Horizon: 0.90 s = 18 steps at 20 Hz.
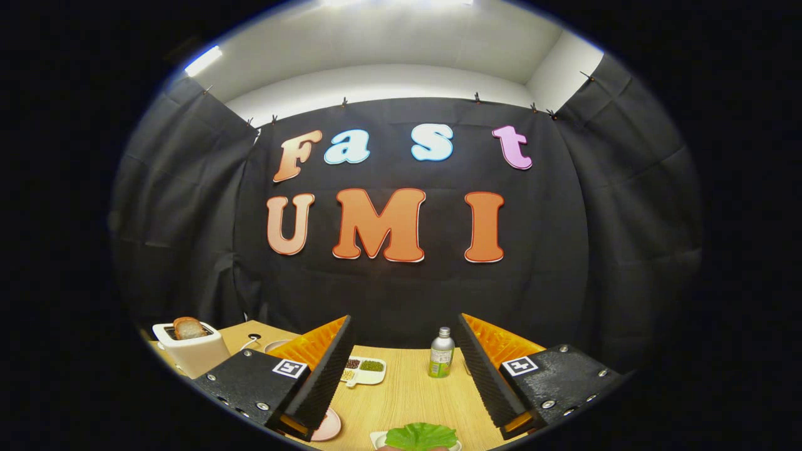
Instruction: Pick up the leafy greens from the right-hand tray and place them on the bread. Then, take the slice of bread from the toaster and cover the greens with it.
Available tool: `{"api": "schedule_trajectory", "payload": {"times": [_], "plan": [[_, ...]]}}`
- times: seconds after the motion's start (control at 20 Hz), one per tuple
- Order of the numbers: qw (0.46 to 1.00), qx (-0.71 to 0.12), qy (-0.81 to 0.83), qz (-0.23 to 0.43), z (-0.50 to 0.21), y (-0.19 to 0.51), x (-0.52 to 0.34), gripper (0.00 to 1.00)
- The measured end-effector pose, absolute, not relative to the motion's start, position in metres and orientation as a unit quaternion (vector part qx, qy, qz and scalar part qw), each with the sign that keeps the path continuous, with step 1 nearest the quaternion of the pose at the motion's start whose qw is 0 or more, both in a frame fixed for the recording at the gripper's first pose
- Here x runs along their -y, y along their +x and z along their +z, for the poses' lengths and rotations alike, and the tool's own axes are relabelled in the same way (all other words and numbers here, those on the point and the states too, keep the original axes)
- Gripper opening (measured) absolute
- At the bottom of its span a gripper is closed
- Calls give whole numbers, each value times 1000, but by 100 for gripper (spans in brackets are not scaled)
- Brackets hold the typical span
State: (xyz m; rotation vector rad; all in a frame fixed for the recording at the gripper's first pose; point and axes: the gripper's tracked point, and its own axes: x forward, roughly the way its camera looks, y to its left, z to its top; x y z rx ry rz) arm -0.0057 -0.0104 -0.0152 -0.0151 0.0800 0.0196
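— Leftmost, what is seen on the table (pixel 407 394)?

— A pale toaster (pixel 191 351) is seen at the far left corner, a slice of bread (pixel 188 327) held upright in its slot. Next to it, a pink plate (pixel 329 426) is glimpsed under the left finger, and a white divided dish (pixel 364 371) with dark and green fillings is set beyond, between the fingers.

— And the gripper (pixel 407 376) itself?

— Its fingers are held wide apart, nothing gripped. Further right, a small bottle (pixel 442 354) is stood near the right finger.

— Where are the leafy greens (pixel 421 435)?

— They are laid on a white tray (pixel 378 440), low between the fingers and nearer than their tips. Something reddish is just made out beneath the leaf; what it is cannot be told.

— How should the pickup be handled?

— Judged from this pose, the gripper should be tipped downward and drawn back until the leaf is centred between the tips. The fingers would best be closed gently on a raised fold near the middle, so that the leaf is lifted whole and the tray is not dragged.
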Motion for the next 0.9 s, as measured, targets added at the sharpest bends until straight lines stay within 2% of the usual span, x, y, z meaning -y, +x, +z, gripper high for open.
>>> {"api": "schedule_trajectory", "payload": {"times": [0.35, 0.5, 0.9], "plan": [[989, -145, 14, 0, -66, -7, 27, 97], [984, -174, 2, -28, -83, -5, 41, 97], [964, -262, 0, -35, -132, -9, 40, 97]]}}
